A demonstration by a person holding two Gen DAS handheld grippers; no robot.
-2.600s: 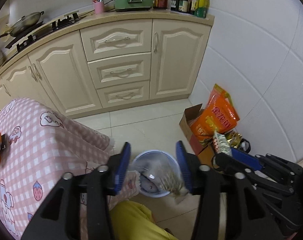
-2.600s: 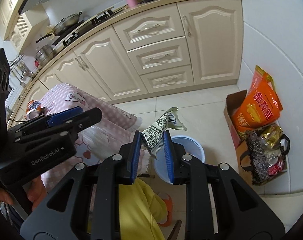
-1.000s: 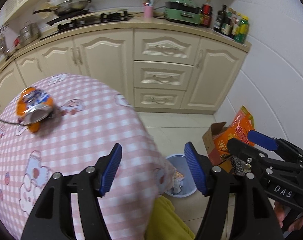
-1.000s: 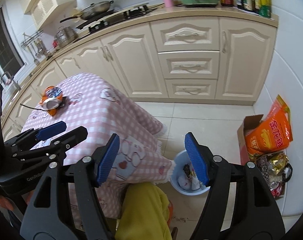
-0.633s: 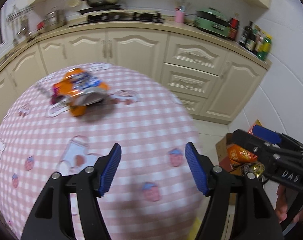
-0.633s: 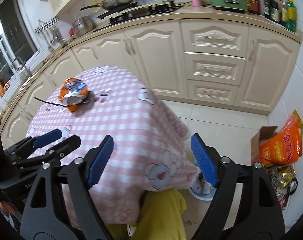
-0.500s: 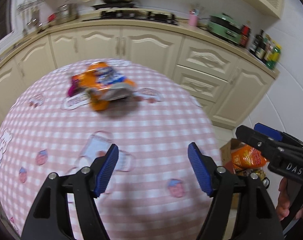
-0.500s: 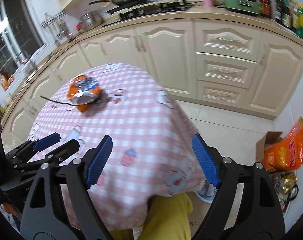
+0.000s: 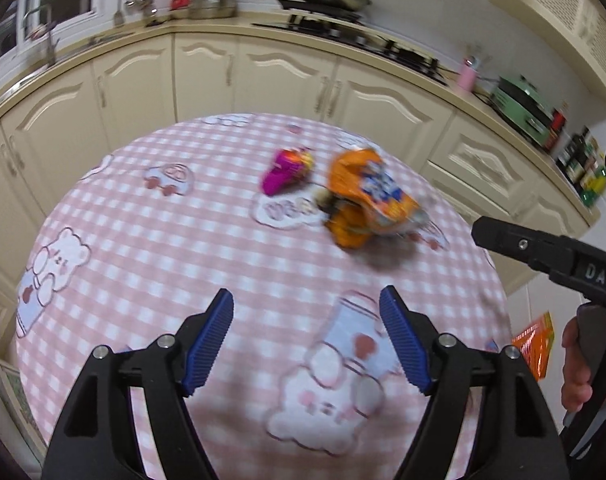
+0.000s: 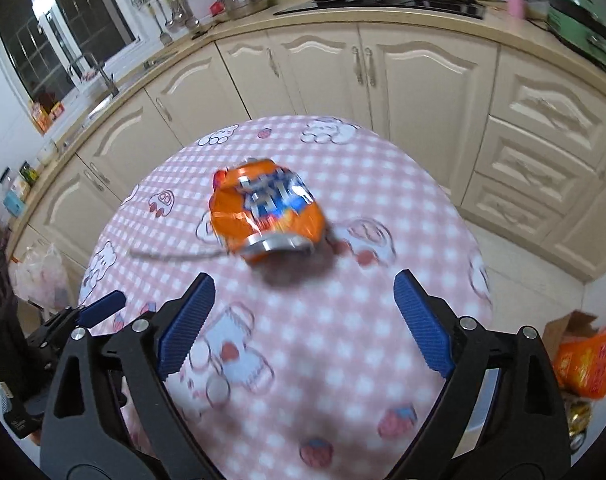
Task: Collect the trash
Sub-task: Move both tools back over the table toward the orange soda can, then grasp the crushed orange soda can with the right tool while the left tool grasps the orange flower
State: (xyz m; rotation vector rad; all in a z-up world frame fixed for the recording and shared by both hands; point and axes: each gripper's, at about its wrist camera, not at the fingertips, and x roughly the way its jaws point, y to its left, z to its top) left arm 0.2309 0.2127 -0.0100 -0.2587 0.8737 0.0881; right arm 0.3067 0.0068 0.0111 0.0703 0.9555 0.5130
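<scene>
Item: crushed orange can (image 10: 265,216), lying on its side on the pink checked tablecloth (image 10: 343,360), toward the far half of the table; not yet collected. A thin dark strand (image 10: 175,255) is seen trailing from beside it across the cloth.

Item: small magenta wrapper (image 9: 287,171), lying just beside the can in the left wrist view; also not yet collected. It is not made out in the right wrist view.

Right gripper (image 10: 303,322): jaws spread wide, having just been opening, nothing between them; held above the cloth on the near side of the can, apart from it.

Left gripper (image 9: 307,338): jaws well apart, likewise just opening, nothing between them; held over the near part of the table, well short of both pieces.

Status, as judged: both grippers are unloaded and two pieces are left on the table, so collection is incomplete. The can appears next in line for the right gripper. No bin is shown in either view.

Surroundings: cream kitchen cabinets (image 10: 383,68) behind the table.
</scene>
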